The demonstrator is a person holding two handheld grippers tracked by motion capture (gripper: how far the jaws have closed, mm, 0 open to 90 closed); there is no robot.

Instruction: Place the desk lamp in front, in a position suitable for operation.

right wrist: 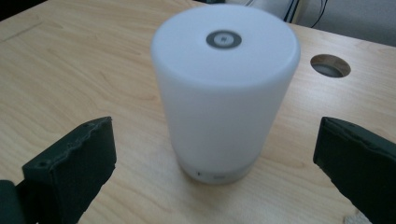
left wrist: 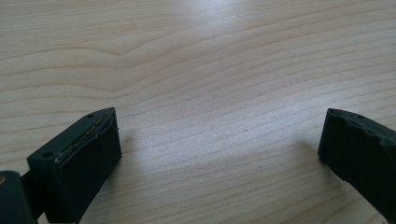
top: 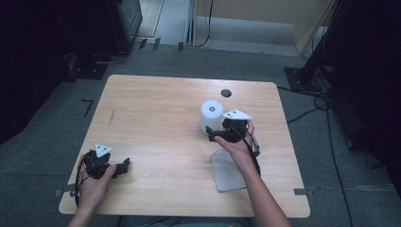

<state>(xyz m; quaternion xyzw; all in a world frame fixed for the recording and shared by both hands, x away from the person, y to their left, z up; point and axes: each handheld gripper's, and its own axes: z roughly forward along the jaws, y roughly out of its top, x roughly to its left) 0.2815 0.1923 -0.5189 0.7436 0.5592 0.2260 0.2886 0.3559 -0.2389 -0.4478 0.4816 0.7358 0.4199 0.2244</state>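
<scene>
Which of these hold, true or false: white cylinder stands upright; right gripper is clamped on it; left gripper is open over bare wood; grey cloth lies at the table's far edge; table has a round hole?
1. The white cylinder stands upright on the table. True.
2. The right gripper is clamped on the cylinder. False: its jaws stand wide apart, clear of both sides.
3. The left gripper is open over bare wood. True.
4. The grey cloth lies at the table's far edge. False: it lies near the person's side, under the right forearm.
5. The table has a round hole beyond the cylinder. True.
</scene>
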